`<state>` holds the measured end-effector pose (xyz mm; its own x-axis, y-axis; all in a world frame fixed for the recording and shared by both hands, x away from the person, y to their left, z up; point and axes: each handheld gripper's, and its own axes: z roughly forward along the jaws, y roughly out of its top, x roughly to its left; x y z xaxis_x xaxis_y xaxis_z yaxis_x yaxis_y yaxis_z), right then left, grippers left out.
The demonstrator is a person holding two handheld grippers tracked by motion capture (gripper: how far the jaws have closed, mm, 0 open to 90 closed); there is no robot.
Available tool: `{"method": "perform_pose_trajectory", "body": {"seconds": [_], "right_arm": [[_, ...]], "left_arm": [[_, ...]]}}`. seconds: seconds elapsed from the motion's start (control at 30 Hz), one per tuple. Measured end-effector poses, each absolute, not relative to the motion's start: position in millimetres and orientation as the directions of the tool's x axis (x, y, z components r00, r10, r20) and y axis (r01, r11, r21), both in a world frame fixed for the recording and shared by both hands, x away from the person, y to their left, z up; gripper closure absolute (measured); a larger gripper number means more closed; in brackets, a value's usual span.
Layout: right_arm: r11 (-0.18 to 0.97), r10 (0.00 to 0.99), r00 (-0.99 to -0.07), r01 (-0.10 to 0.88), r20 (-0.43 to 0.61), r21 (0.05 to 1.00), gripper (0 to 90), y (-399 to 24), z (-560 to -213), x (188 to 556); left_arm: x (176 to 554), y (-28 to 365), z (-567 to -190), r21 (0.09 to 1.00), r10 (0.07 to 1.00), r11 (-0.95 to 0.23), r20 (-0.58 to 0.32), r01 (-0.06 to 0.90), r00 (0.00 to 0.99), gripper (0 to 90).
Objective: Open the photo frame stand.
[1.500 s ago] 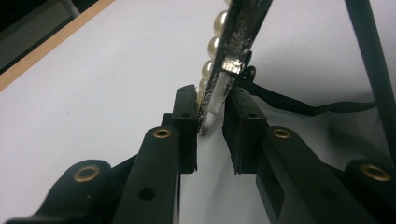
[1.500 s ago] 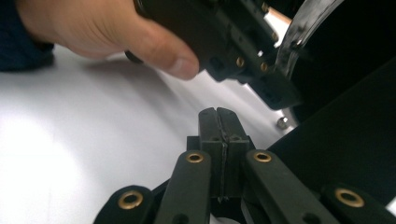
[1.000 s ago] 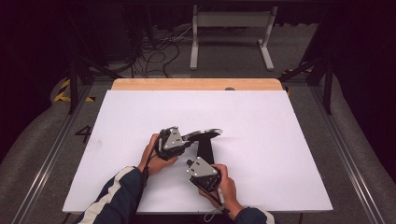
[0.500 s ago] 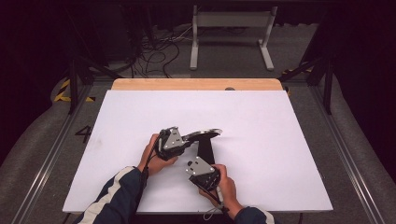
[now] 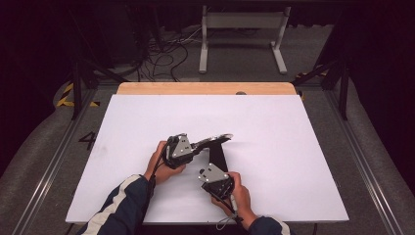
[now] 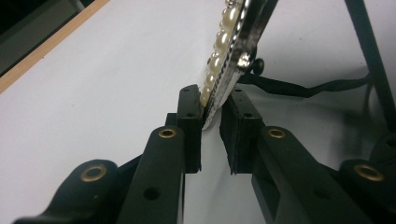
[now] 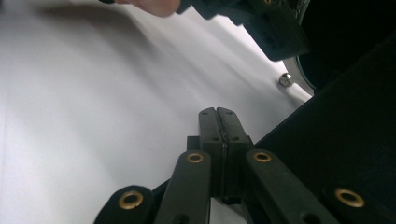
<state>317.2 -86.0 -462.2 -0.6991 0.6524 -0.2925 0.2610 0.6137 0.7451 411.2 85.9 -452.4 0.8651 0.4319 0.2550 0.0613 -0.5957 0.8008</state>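
Left claw [image 6: 211, 122] is pinching the rim of a pearl-edged frame [image 6: 229, 51], tilting it up off the white surface [image 5: 293, 147] at frame centre, probably so its black stand [image 5: 219, 159] can be worked on. Right claw [image 7: 218, 122] is pressed together, holding nothing, parked against the stand's dark panel [image 7: 345, 140], likely bracing it. No containers on the surface.
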Motion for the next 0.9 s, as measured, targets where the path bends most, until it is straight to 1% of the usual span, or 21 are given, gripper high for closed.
{"method": "perform_pose_trajectory", "body": {"seconds": [0.47,0.57,0.67,0.9], "right_arm": [[0.602,0.649,-0.717,0.279,-0.254,0.748,90.0,-91.2,-462.8,318.0],[0.598,0.648,-0.721,0.282,-0.245,0.750,90.0,-92.4,-462.7,318.1],[0.599,0.644,-0.726,0.281,-0.243,0.750,90.0,-93.1,-463.0,318.5],[0.593,0.643,-0.728,0.276,-0.239,0.756,90.0,-94.4,-462.6,319.0]], "left_arm": [[411.1,88.6,-451.5,0.809,0.436,-0.584,0.236,0.073,0.869,79.0],[411.0,91.1,-448.9,0.823,0.440,-0.564,0.228,0.069,0.869,74.9],[409.3,91.1,-446.8,0.830,0.434,-0.554,0.226,0.061,0.872,73.7],[407.8,88.4,-443.5,0.839,0.435,-0.542,0.242,0.037,0.867,67.6]]}}
